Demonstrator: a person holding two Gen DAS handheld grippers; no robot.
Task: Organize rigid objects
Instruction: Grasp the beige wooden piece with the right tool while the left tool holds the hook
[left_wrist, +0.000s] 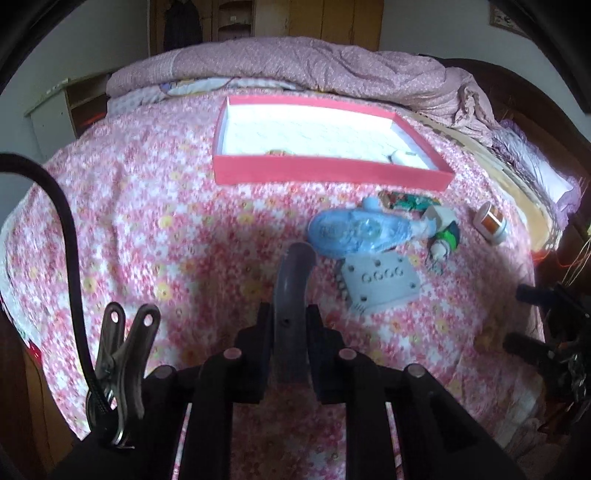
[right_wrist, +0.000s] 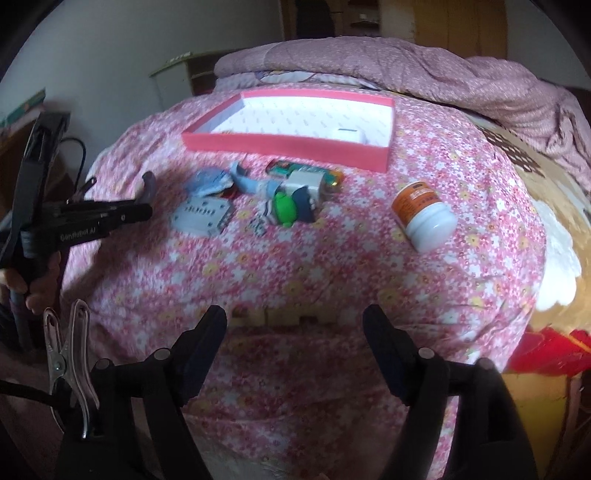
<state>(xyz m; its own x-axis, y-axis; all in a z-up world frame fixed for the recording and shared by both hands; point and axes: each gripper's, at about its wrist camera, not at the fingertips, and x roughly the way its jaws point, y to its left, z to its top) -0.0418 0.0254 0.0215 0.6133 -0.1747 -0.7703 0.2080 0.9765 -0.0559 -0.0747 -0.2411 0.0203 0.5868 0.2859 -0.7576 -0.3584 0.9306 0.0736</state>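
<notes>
A: Grey curved hook (left_wrist: 291, 295) pinched in left gripper (left_wrist: 290, 332), short of red box (left_wrist: 332, 171). Right gripper (right_wrist: 295, 332) spread wide, holding nothing.

B: Best carried level over near wall, then released inside.

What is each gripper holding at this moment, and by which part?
The left gripper clamps a curved grey plastic piece near its lower end; the curved tip sticks out ahead. The right gripper is open and holds nothing.
</notes>
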